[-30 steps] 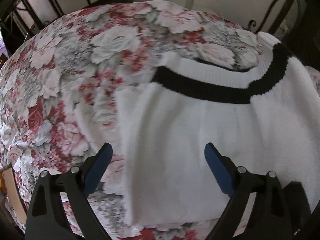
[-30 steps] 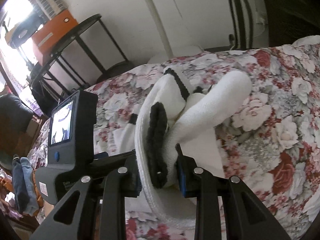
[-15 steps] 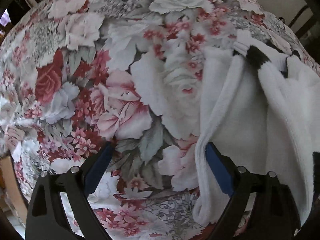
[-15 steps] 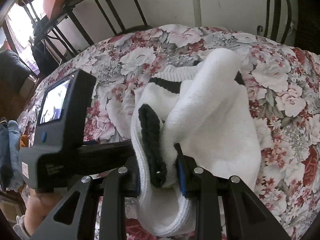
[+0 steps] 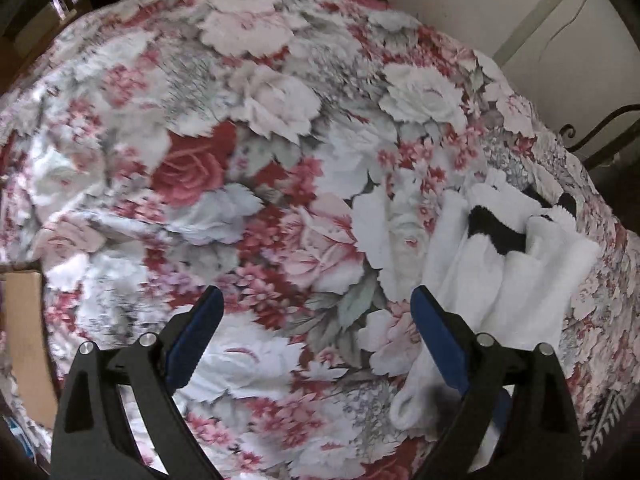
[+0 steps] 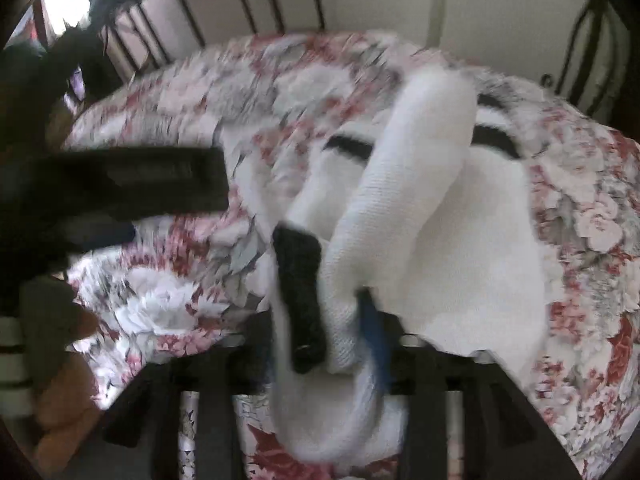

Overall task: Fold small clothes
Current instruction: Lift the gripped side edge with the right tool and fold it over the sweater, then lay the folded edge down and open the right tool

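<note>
1. Left wrist view: at the far left edge a brown cardboard box (image 5: 24, 344) stands beside the bed.
2. The floral bedspread (image 5: 240, 128), with red and pale roses, fills most of this view; it looks a little blurred.
3. The left tool (image 5: 316, 308) hangs over the bare bedspread with its blue pads spread wide; nothing is between them, so it is released.
4. To the right of the left tool lies the white knitted garment (image 5: 500, 280) with black trim, bunched in folds on the bedspread. Its lower edge passes just beside the right-hand blue pad (image 5: 436, 332); I cannot tell if they touch.
5. Behind the bed, at the right, I see the pale wall (image 5: 500, 4) and dark metal bars.
6. Right wrist view: at the left, the dark body of the other tool (image 6: 132, 184) reaches over the bedspread (image 6: 168, 304).
7. In the middle, the garment (image 6: 480, 240) lies on the bed, and a fold with a black cuff (image 6: 300, 280) rises toward the camera.
8. The right tool (image 6: 320, 344) is opening at this moment; the white fold and the cuff are between its jaws. The picture is too blurred to say if the pads press on the cloth.
</note>
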